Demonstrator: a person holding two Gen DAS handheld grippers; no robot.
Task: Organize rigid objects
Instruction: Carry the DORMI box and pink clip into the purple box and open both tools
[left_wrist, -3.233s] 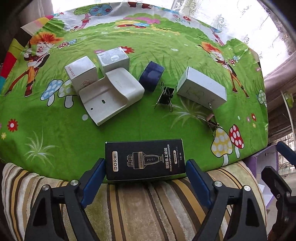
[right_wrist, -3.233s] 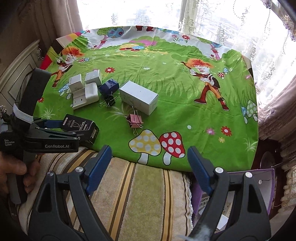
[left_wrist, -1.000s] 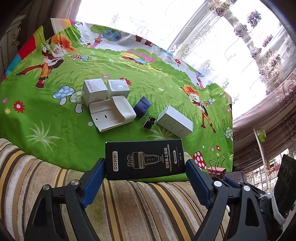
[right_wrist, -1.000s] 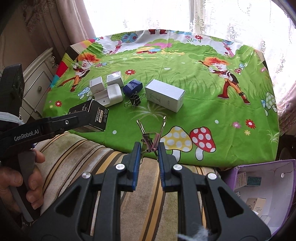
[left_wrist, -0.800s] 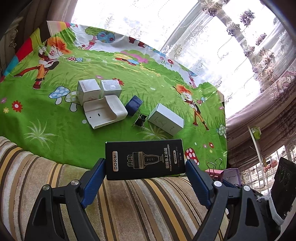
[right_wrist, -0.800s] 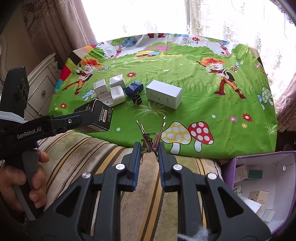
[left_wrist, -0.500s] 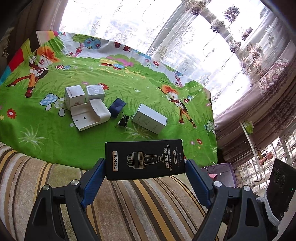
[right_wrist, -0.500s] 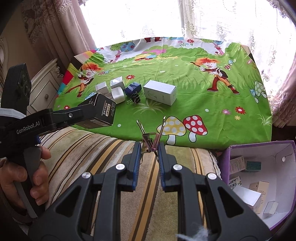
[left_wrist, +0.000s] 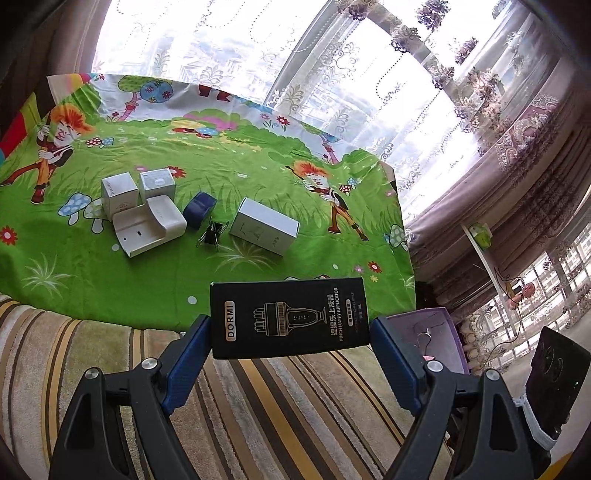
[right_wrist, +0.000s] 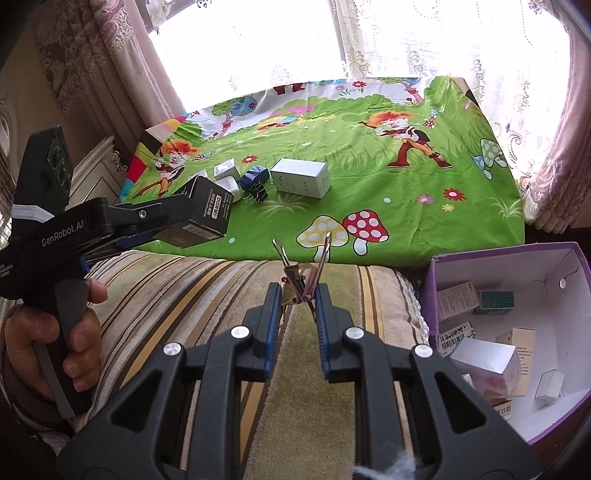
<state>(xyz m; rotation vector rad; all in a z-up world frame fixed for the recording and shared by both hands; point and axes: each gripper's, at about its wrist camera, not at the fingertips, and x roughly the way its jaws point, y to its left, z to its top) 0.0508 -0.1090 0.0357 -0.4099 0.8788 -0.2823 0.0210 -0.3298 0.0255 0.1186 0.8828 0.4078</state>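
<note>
Squarely clamped in the left gripper (left_wrist: 290, 334), the black DORMI box (left_wrist: 289, 318) shows gold print. Meanwhile the right gripper (right_wrist: 298, 295) pinches a pink binder clip (right_wrist: 300, 275), wire handles up.

Right claw (right_wrist: 298, 295) clamps pink binder clip (right_wrist: 300, 277).

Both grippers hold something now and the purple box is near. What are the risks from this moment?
1. The right gripper pinches the pink binder clip only at its small body; it may twist or slip out before reaching the purple box.
2. The left gripper holds the black DORMI box by its two ends; the smooth carton could slide.
3. The purple box is already fairly full of cartons, so dropped items might bounce.
</note>
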